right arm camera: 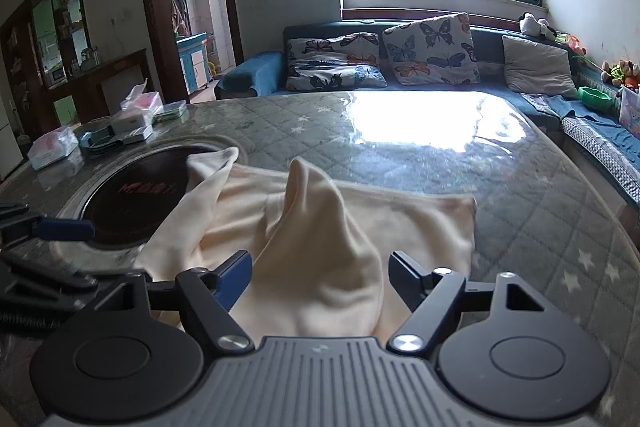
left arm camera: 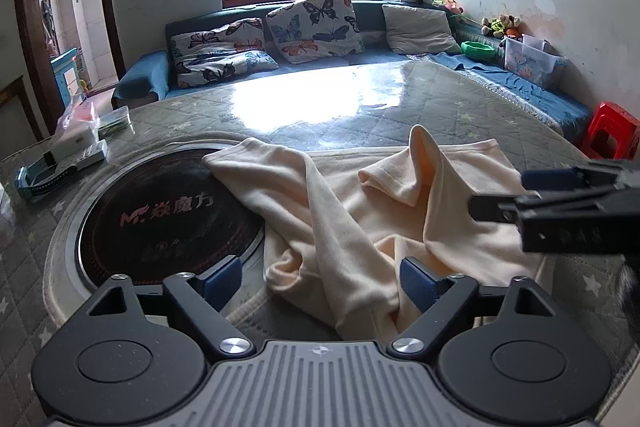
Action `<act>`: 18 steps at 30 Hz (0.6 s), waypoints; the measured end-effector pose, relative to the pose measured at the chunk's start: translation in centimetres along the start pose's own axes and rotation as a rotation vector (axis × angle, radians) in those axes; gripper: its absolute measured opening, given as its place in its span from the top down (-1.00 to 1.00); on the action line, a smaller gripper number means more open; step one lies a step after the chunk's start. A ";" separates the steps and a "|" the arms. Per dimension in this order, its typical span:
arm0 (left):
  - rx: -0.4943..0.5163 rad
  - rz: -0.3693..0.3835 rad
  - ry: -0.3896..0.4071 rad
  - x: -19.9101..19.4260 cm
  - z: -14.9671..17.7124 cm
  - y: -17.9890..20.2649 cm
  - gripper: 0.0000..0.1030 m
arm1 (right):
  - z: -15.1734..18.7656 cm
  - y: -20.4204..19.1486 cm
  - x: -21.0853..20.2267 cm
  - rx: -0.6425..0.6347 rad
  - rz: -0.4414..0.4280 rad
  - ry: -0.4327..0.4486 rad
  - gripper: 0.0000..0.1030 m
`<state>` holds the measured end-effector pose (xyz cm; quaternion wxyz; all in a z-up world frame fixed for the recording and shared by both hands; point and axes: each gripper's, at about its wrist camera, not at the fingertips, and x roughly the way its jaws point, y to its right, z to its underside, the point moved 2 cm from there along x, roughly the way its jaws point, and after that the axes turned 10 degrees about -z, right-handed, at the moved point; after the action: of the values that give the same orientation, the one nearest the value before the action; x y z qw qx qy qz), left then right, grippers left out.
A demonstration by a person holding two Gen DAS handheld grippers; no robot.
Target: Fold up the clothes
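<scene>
A cream garment [left arm camera: 360, 227] lies crumpled on the counter [left arm camera: 360, 115] at lower centre of both views, one sleeve over the round black hob [left arm camera: 168, 215]. The left claw [left arm camera: 322, 283] and right claw [right arm camera: 320, 281] both stand apart around bunched cloth, seemingly not pinching it.

Butterfly cushions [left arm camera: 276, 39] on a blue sofa [left arm camera: 152, 75], red stool [left arm camera: 612, 131], perhaps tissue packets [right arm camera: 52, 147].

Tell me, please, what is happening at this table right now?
A person is folding clothes with two handheld tools. A crumpled cream cotton garment lies on the quilted grey star-print table cover, one edge overlapping the round black inset cooktop. The left tool and right tool both stand open over the fabric, gripping nothing.
</scene>
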<state>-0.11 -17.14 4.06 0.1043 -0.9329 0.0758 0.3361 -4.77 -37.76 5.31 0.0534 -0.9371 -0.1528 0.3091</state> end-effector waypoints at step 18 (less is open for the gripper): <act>0.031 0.025 -0.033 6.1 -3.4 0.7 0.24 | -3.2 1.5 7.3 -0.030 -0.025 -0.080 0.63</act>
<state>6.47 -19.12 2.52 0.1160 -0.9245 0.0908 0.3516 3.02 -36.87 3.48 0.0371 -0.9227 -0.1710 0.3436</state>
